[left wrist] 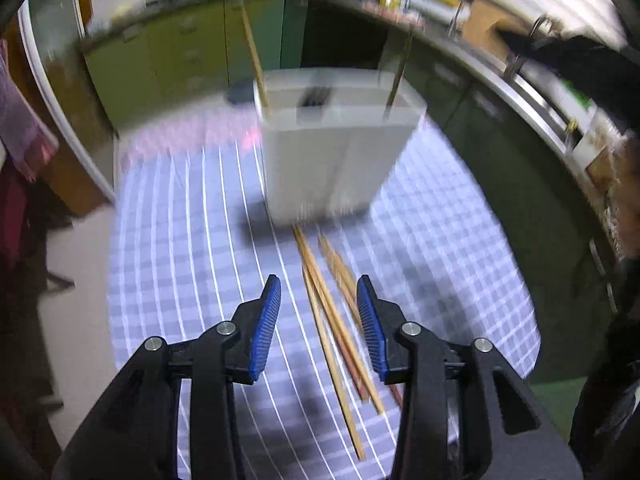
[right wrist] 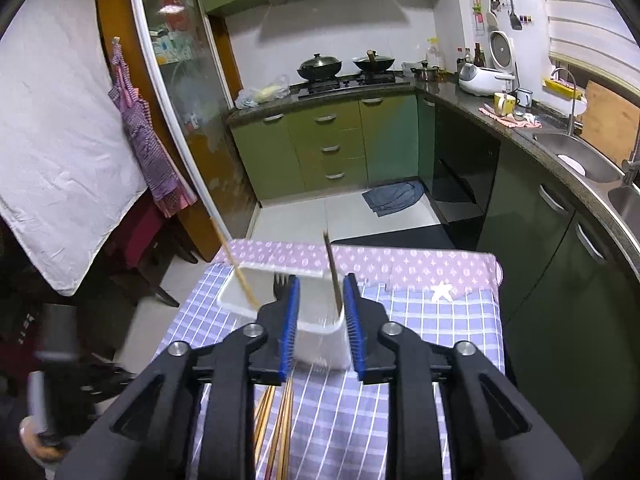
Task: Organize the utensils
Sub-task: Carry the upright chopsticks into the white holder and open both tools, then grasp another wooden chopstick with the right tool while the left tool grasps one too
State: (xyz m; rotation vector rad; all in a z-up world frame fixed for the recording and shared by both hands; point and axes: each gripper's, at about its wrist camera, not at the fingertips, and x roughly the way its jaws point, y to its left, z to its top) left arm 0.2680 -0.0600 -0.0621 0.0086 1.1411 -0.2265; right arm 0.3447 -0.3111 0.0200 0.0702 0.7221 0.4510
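Now, with both grippers, left point(left wrist: 319, 322) and right point(right wrist: 321, 322), parted and empty, bracket one chopstick point(left wrist: 324, 312) at lower centre before closing.

The right gripper point(right wrist: 321, 300) hangs with jaws apart and empty before a white bin point(right wrist: 320, 340) on the checked surface point(right wrist: 440, 320). A fork point(right wrist: 280, 282) and two chopsticks point(right wrist: 240, 272) stand in it; more chopsticks point(right wrist: 280, 420) lie nearer.
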